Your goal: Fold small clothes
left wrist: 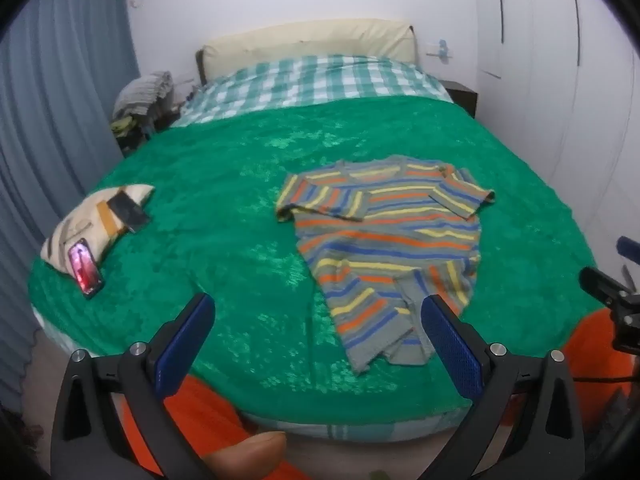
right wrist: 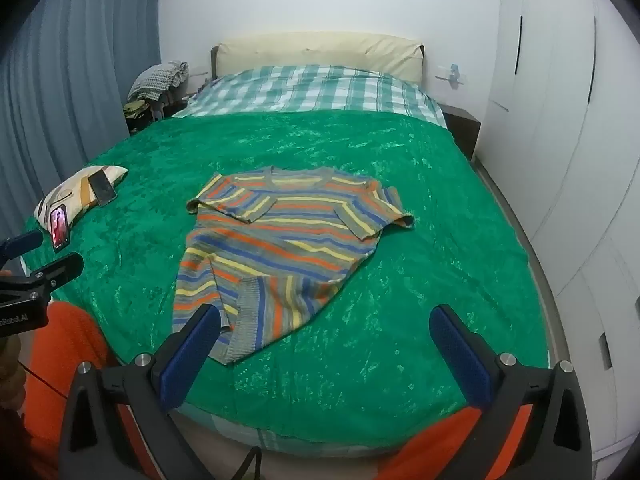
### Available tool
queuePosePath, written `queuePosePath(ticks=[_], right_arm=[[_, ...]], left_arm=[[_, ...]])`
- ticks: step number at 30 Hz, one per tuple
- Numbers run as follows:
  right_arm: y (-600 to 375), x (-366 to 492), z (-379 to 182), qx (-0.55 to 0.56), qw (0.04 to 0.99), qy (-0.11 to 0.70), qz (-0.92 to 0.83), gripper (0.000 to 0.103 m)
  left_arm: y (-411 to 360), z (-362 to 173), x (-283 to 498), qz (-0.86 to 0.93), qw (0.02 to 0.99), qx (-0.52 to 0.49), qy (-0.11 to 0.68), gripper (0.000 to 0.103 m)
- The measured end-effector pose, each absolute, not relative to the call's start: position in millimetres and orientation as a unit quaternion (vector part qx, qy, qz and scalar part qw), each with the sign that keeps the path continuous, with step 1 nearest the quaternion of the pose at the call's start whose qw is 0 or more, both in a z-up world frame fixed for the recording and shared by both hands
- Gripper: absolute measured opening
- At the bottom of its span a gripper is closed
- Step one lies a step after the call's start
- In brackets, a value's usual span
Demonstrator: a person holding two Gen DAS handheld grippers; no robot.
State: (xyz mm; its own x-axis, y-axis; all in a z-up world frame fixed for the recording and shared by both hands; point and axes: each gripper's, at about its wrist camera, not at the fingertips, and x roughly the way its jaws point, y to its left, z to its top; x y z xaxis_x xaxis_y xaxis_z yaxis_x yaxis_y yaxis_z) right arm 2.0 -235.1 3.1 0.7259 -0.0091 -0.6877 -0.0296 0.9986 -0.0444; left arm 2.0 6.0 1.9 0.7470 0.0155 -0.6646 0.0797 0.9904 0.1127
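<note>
A small striped knit shirt (left wrist: 384,240) in grey, orange, blue and yellow lies flat on the green blanket (left wrist: 224,184), both short sleeves folded inward over the chest and the hem bunched toward me. It also shows in the right wrist view (right wrist: 280,248). My left gripper (left wrist: 316,320) is open and empty, above the bed's near edge, its right finger just over the shirt's hem. My right gripper (right wrist: 326,332) is open and empty, its left finger over the hem corner. Each gripper's tip shows at the edge of the other's view.
A patterned pillow (left wrist: 80,224) lies at the bed's left edge with a lit phone (left wrist: 85,266) and a dark phone (left wrist: 128,210) on it. A checked sheet (left wrist: 320,80) and headboard are at the back. Curtains hang left, wardrobe doors stand right.
</note>
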Motion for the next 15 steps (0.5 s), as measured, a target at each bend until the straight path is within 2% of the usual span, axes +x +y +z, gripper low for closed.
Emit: queuePosePath(ticks=[15], right_arm=[[-237.6, 7.2, -14.2, -0.033, 0.922, 0.386, -0.027, 0.103]], left_arm=[[8.2, -25.2, 10.8, 0.012, 0.915, 0.082, 0.396, 0.103]])
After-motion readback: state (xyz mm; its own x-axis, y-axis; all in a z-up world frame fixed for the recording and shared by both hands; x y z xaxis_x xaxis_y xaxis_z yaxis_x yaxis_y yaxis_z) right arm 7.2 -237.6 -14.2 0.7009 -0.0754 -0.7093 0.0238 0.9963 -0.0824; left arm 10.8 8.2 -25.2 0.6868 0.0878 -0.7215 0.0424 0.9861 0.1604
